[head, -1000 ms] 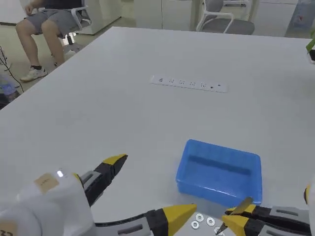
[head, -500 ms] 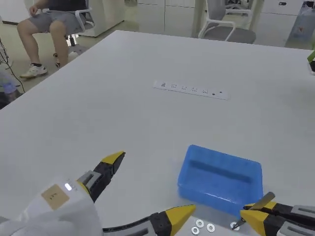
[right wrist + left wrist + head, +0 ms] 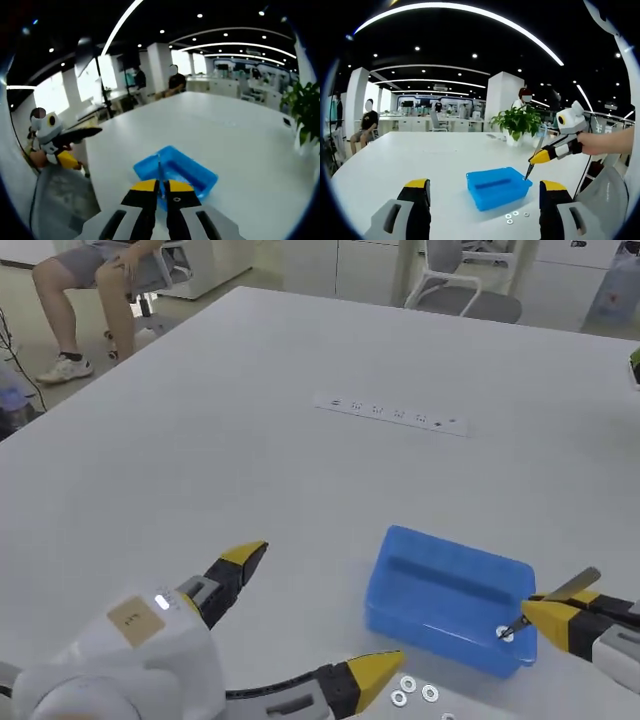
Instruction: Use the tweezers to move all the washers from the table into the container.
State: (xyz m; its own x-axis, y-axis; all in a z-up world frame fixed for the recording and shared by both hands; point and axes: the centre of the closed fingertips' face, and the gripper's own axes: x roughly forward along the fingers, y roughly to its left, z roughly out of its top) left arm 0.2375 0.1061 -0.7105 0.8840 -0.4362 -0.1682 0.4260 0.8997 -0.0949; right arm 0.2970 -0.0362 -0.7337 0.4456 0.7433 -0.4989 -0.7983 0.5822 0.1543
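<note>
In the head view, the wide white desk point(image 3: 200, 440) carries a blue rectangular plastic container point(image 3: 450, 585) near its front edge, and a flat white power strip point(image 3: 390, 413) lies well beyond it. The yellow-tipped left claw point(image 3: 312, 615) sits low in front with its jaws spread wide. It holds nothing, and the container lies just past its right-hand tip. A few small silvery ring-shaped washers point(image 3: 408, 683) rest on the desk just in front of the container, beside that same tip. The right claw point(image 3: 540, 612) comes in from the right edge, its jaws pressed on a pair of slim metal tweezers point(image 3: 517, 625). The tweezers' points hold one washer point(image 3: 506, 635) above the container's near right corner — whether it touches the rim cannot be told. A seated person point(image 3: 90, 275) shows at the far left, off the desk. In the left gripper view, the left claw point(image 3: 328, 610) stands open. The container point(image 3: 495, 192) lies between and beyond its jaws, with the loose washers point(image 3: 516, 213) on the desk at the container's near right side. The right claw point(image 3: 542, 156) reaches in from the right, with the tweezers point(image 3: 531, 167) angled down to the container's far right corner. A potted green plant point(image 3: 517, 122) stands behind. In the right gripper view, the right claw point(image 3: 160, 182) is closed on the tweezers point(image 3: 159, 172), which point straight out over the container point(image 3: 195, 175) — the washer is too small to make out here. The left claw point(image 3: 75, 134) shows at the left.
</note>
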